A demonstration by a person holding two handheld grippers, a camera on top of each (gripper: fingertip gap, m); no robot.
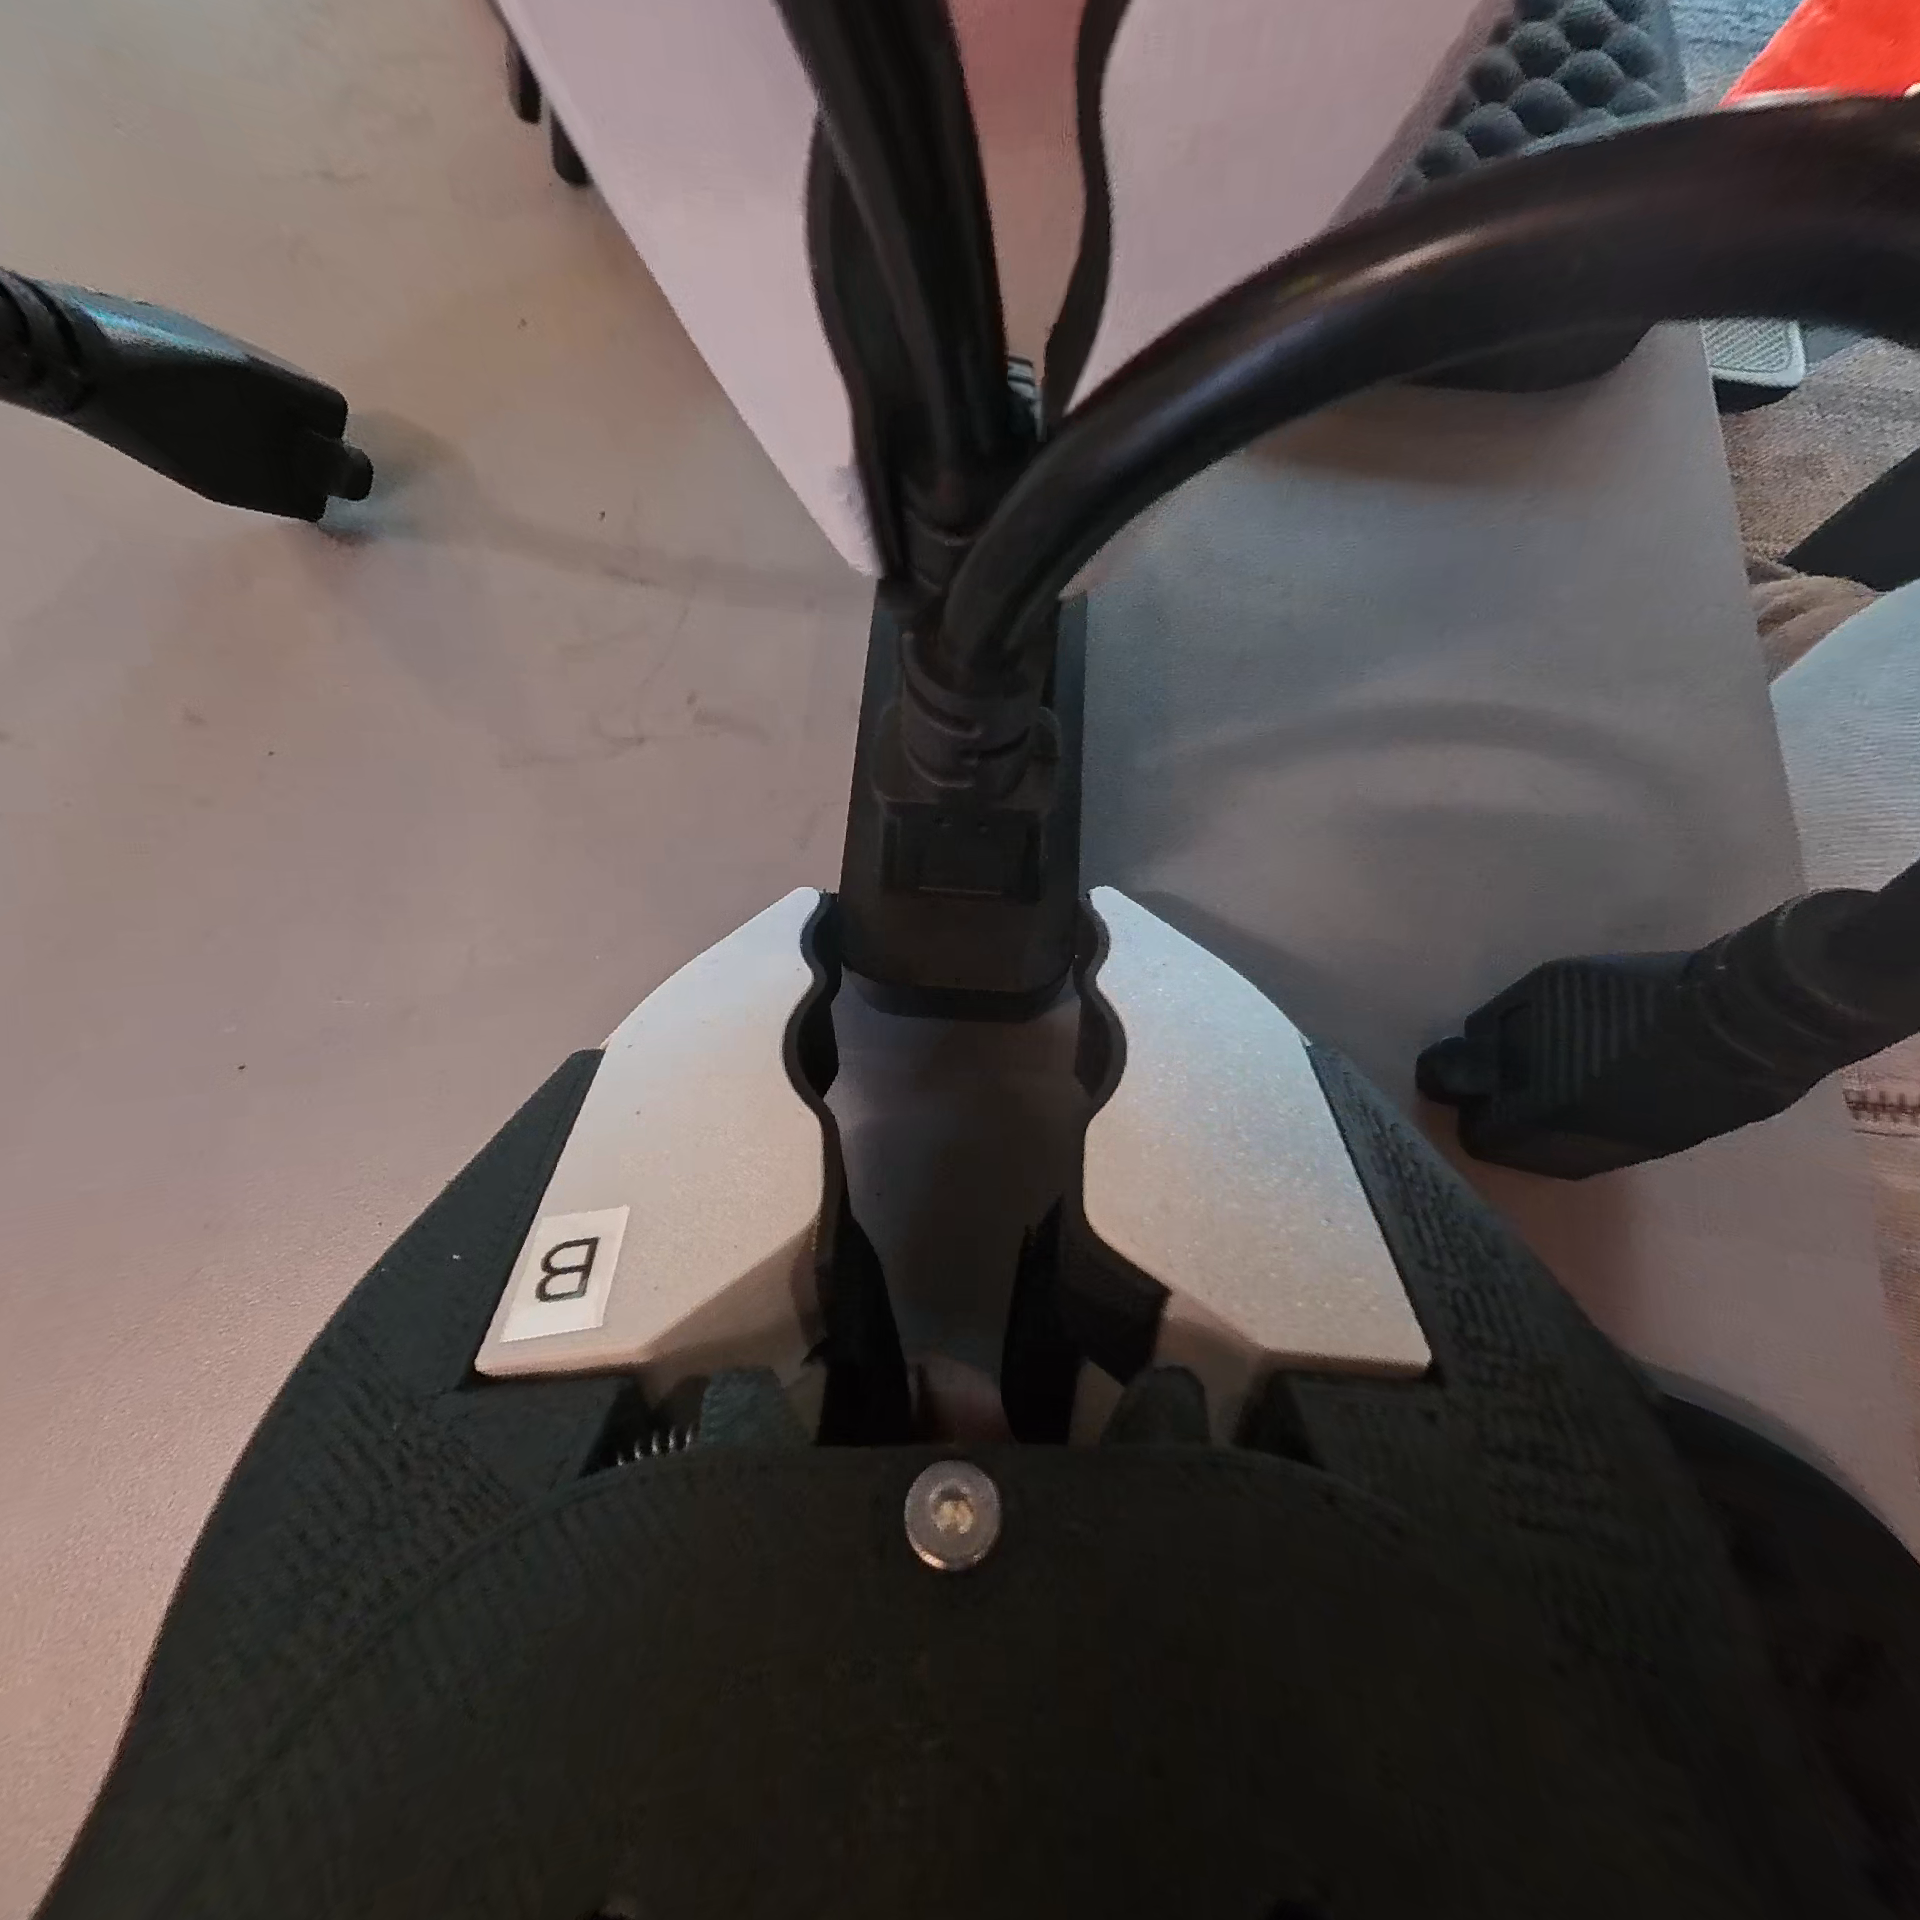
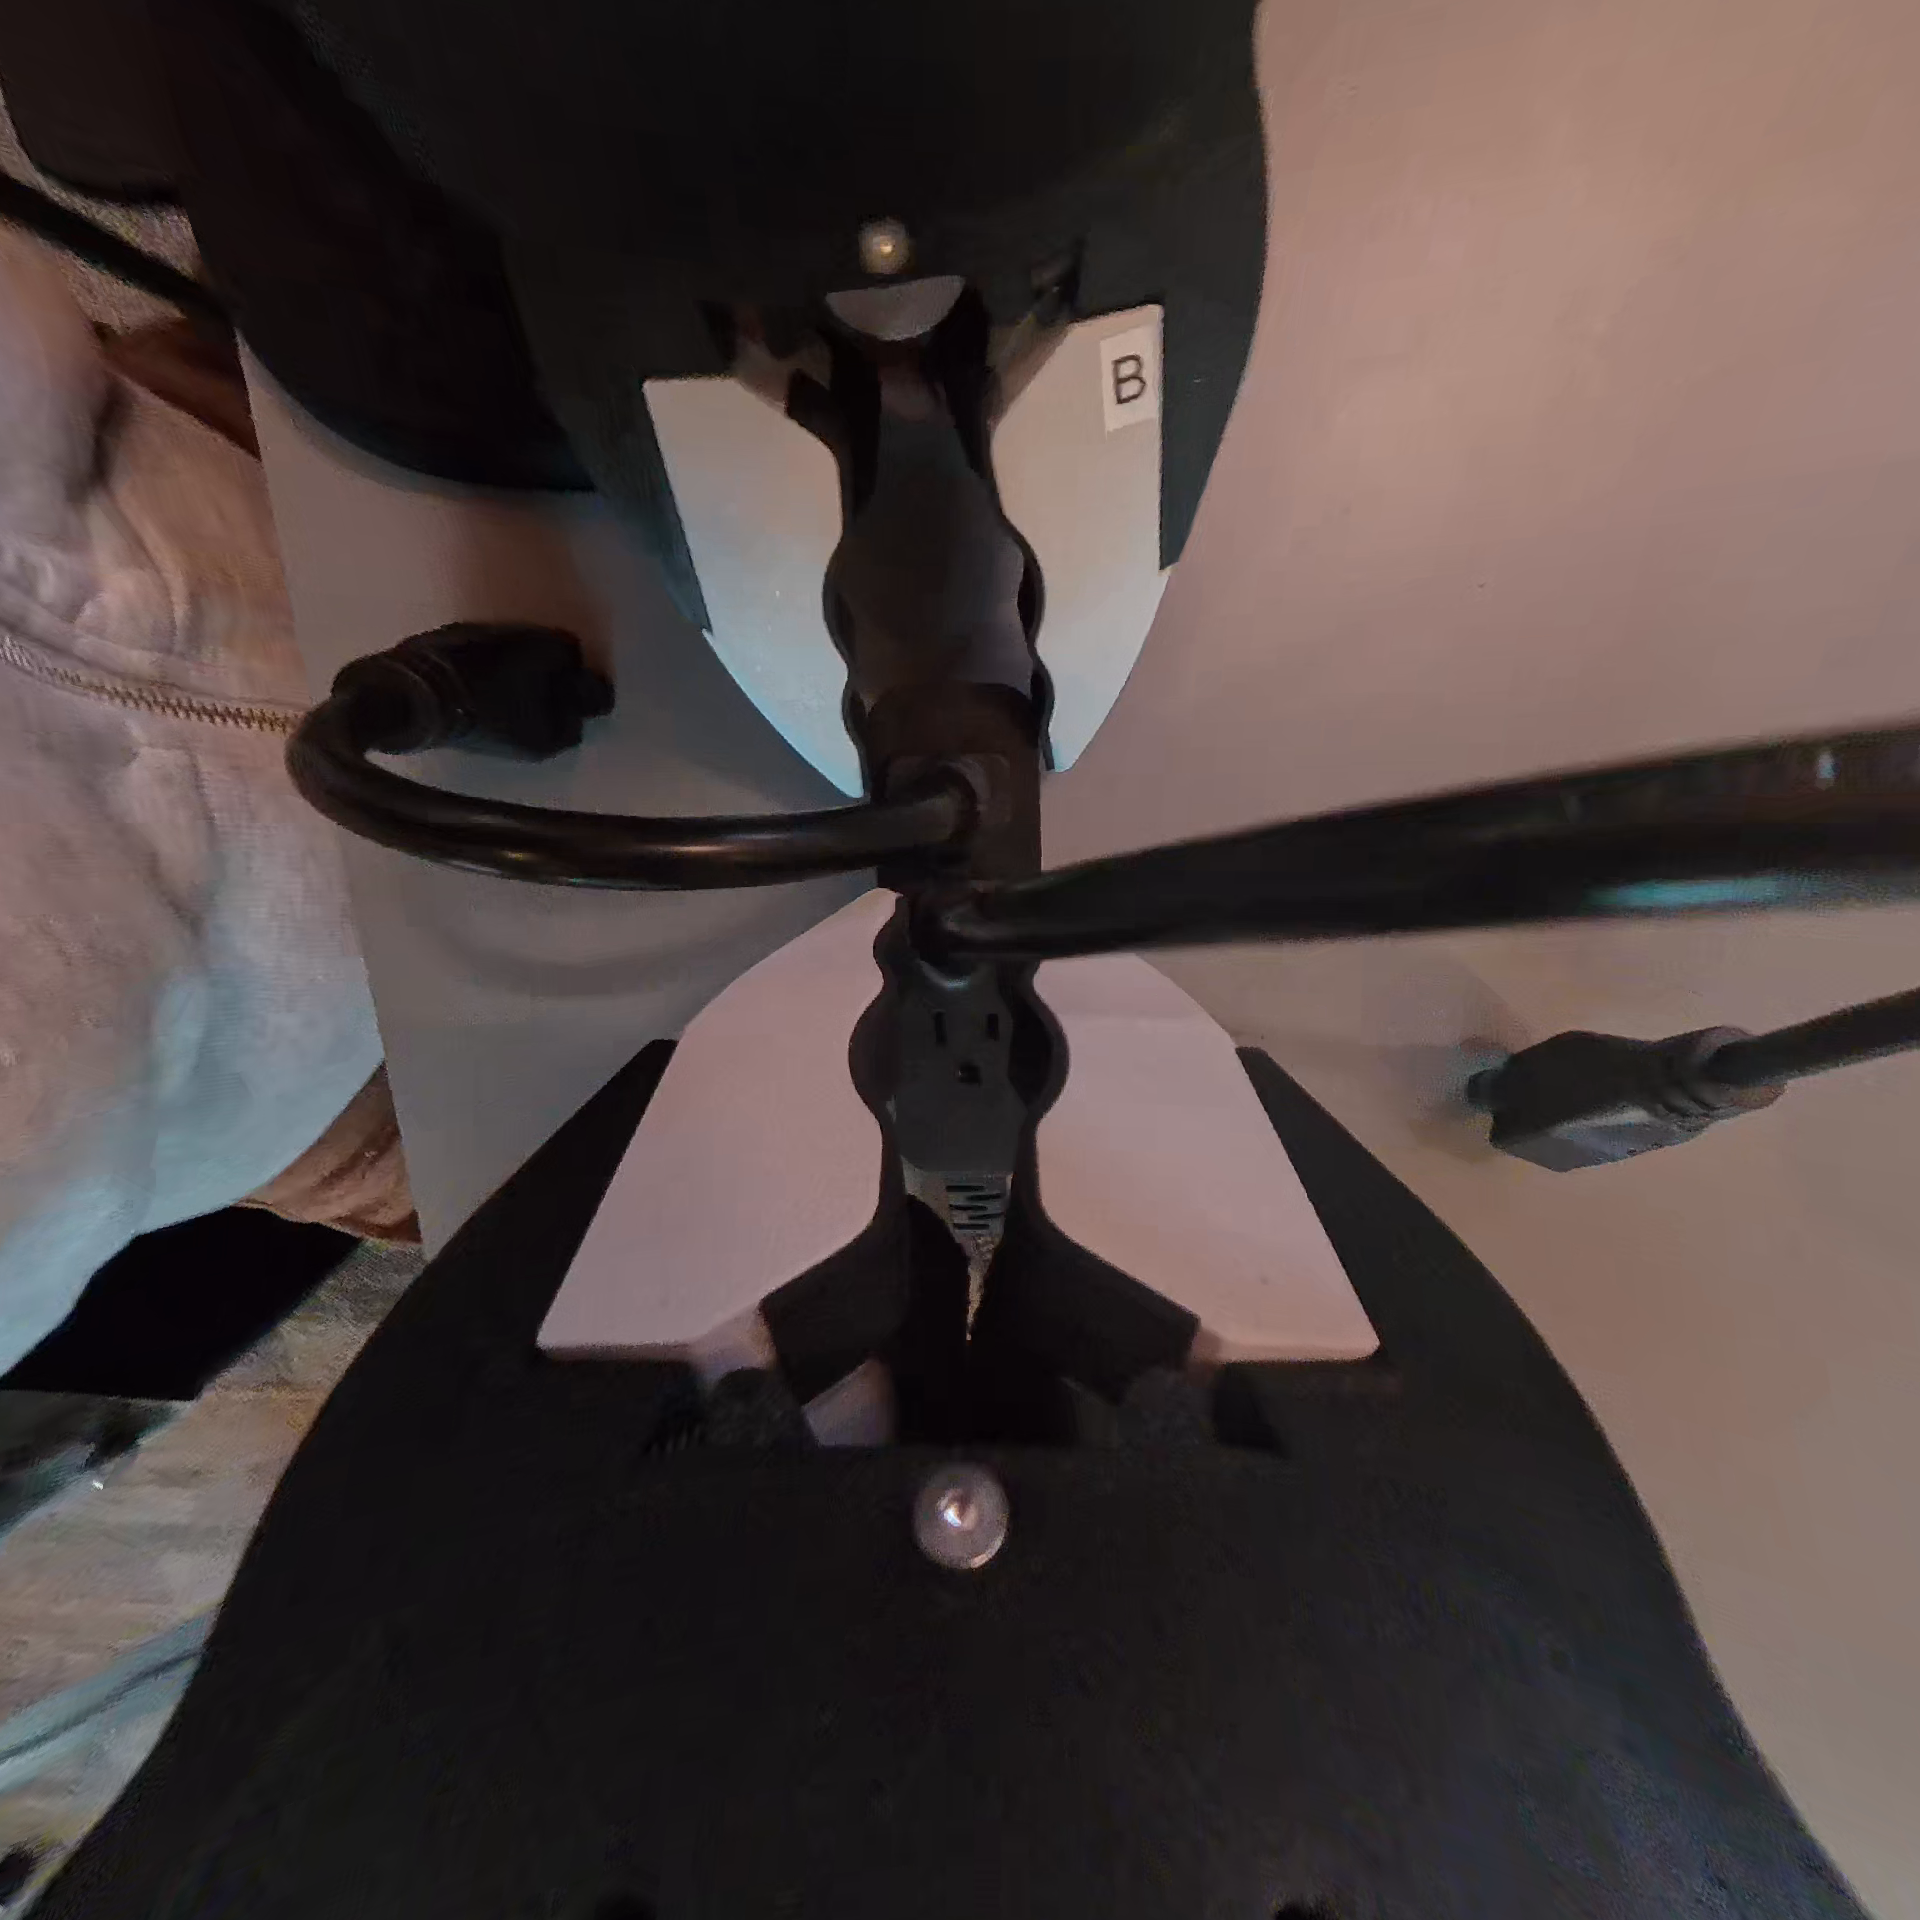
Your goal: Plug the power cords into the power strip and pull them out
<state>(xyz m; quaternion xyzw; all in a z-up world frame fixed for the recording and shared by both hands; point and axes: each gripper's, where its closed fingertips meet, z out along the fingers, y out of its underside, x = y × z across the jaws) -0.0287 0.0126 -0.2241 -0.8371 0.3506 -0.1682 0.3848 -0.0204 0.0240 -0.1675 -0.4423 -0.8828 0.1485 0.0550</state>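
A black power strip is held between both grippers, end to end. My left gripper is shut on its near end. My right gripper is shut on the opposite end, where one empty outlet faces up on the power strip. Each view shows the other gripper opposite: the right gripper and the left gripper. Two black power cords are plugged into the strip's middle. One cord loops left to its loose connector. The other cord runs off right.
The strip is over a pale table. Another loose black connector lies on it; in the left wrist view one connector lies left and one right. A person's light zipped garment is at the table edge. Dark foam lies beyond. My right fingertips sit around 6 cm from my left ones.
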